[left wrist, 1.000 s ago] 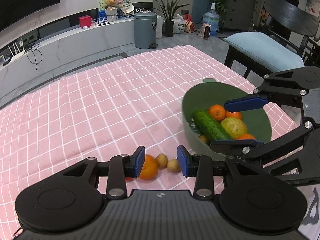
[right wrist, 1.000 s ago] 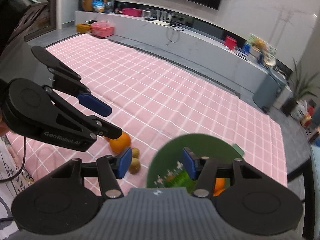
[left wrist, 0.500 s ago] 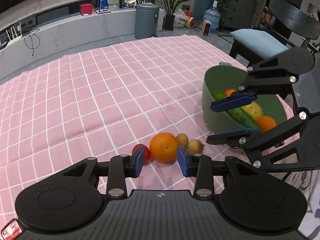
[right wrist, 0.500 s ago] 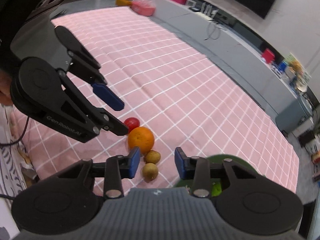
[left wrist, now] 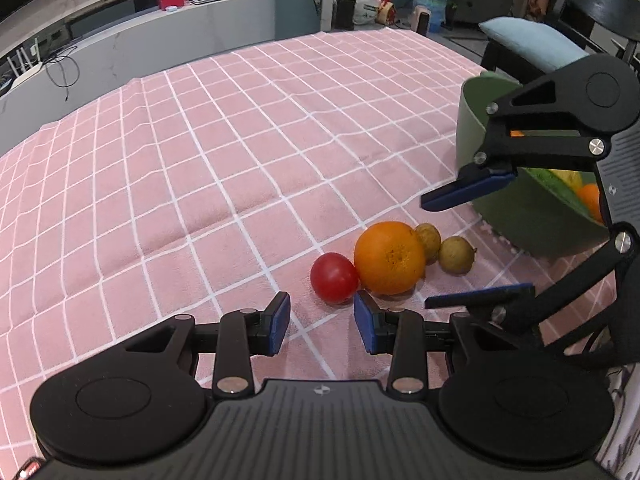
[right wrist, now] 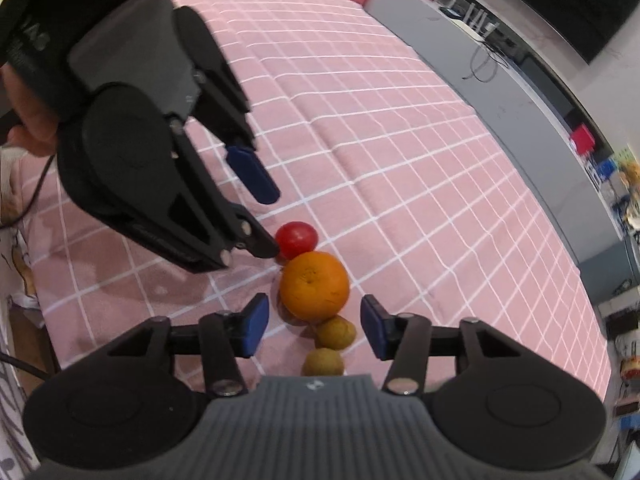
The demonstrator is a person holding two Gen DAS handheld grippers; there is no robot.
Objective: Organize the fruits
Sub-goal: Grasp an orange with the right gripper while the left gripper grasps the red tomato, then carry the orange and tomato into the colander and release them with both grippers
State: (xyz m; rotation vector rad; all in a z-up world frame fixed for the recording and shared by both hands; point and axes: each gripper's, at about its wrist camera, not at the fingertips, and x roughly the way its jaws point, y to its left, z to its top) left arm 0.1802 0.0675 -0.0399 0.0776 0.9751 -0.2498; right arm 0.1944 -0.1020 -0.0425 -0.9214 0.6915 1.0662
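Note:
An orange [left wrist: 389,257] lies on the pink checked cloth with a red tomato [left wrist: 334,277] at its left and two small brown fruits [left wrist: 456,254] at its right. My left gripper [left wrist: 321,322] is open and empty, just short of the tomato. My right gripper [right wrist: 313,322] is open and empty, its fingers on either side of the orange [right wrist: 314,285] and the brown fruits [right wrist: 335,332]. It also shows in the left wrist view [left wrist: 472,240]. The green bowl [left wrist: 520,216] at the right holds a cucumber and several fruits.
The pink checked tablecloth [left wrist: 240,160] covers the table. A chair with a blue cushion [left wrist: 532,42] stands beyond the bowl. A grey bin [left wrist: 298,8] and a low cabinet stand far behind the table.
Both grippers have pulled back from the bowl toward the loose fruits. The right gripper has swung down over the orange. The tomato has come into view.

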